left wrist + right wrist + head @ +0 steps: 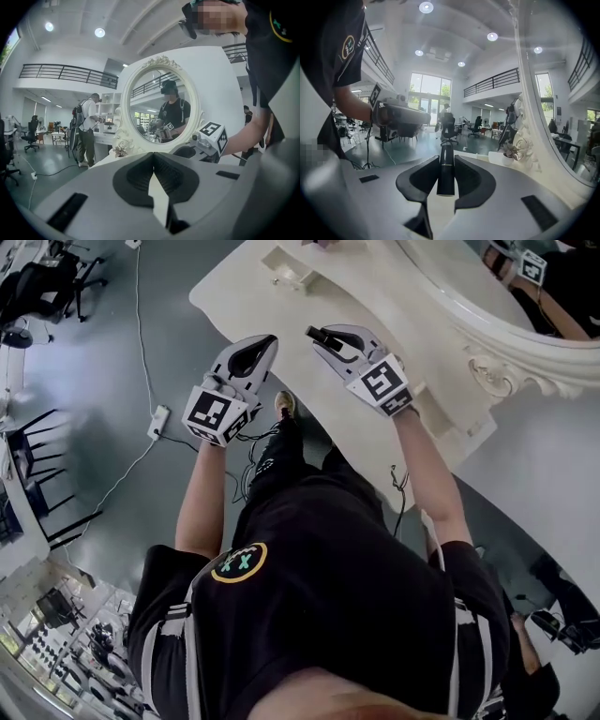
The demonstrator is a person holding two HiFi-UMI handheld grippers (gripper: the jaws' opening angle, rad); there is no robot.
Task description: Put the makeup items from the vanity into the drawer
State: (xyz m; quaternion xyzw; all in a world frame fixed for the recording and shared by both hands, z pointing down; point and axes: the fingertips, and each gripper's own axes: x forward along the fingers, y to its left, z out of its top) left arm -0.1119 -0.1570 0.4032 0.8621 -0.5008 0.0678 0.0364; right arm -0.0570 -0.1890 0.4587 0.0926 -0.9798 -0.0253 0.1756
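Observation:
My right gripper (325,337) is shut on a slim black makeup tube (446,171), which stands upright between its jaws (446,158) and pokes out past the tips (315,332). It hovers above the front edge of the cream vanity top (375,296). My left gripper (265,341) hangs beside it, off the vanity's edge and over the floor, with its jaws shut (153,155) and nothing between them. Each gripper shows in the other's view: the right gripper (206,140) and the left gripper (398,115). A small cream drawer-like box (291,268) sits at the far end of the vanity top.
The ornate oval mirror (159,101) rises behind the vanity, its carved frame (506,362) at the right. A small potted plant (511,152) stands by the frame. Cables and a power strip (157,420) lie on the grey floor. A person (86,129) stands in the background.

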